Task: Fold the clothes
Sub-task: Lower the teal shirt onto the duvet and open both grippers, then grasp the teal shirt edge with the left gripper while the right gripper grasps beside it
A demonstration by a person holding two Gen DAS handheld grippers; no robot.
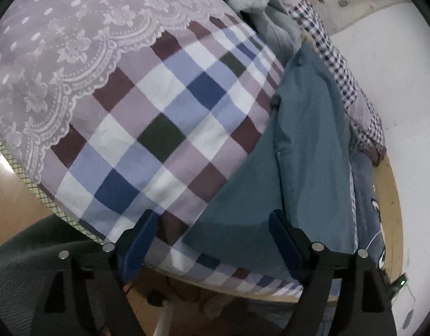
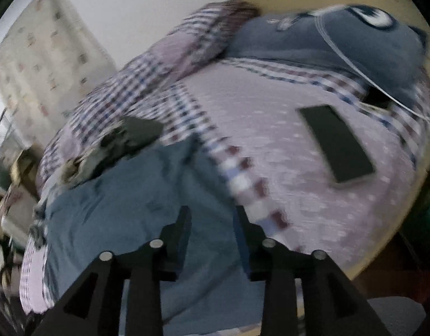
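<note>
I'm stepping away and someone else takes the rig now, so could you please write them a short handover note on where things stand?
Left claw: open, empty, hovering at the near edge of the checked bedspread, by the teal-blue cotton garment.
Right claw: open, empty, directly over the same garment; this view is blurred.
The garment lies spread but rumpled on the bed; no fold is visible. A crumpled grey-green garment sits beyond it.
A black flat phone lies on the bedspread, clear of the clothes; a dark blue cushion rests at the far end.
Left to do: all folding.
</note>
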